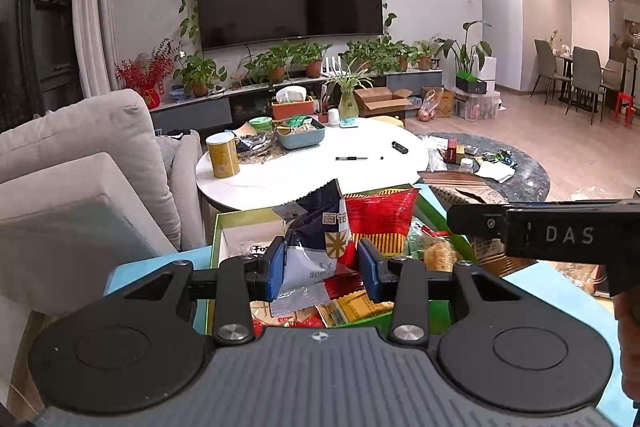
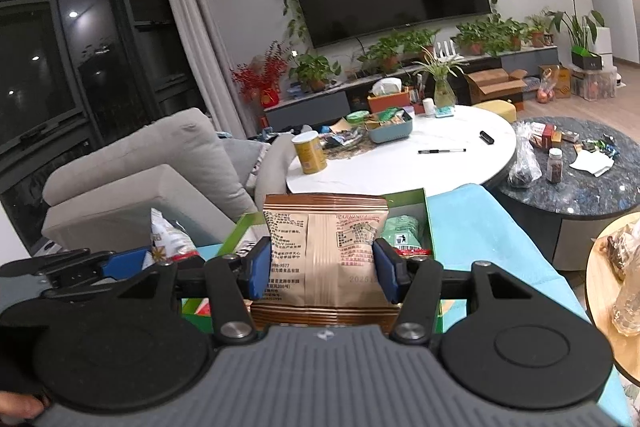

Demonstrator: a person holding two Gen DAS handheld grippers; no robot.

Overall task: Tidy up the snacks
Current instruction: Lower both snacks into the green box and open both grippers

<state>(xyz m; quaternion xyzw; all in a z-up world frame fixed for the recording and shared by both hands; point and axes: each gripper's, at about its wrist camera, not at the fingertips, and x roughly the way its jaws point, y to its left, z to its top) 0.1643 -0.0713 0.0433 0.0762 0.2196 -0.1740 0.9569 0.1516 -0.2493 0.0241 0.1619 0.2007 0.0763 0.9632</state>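
My left gripper is shut on a navy and white snack packet, held upright above a green box full of snacks, among them a red packet. My right gripper is shut on a wide brown snack bag, its blue pads pressing both side edges, above the same green box. In the right wrist view the left gripper shows at the left with its white packet. In the left wrist view the right gripper's black body reaches in from the right.
The green box rests on a turquoise surface. A grey sofa stands to the left. Beyond is a white round table with a yellow can, a pen and a teal basket. A dark round table holds small items at the right.
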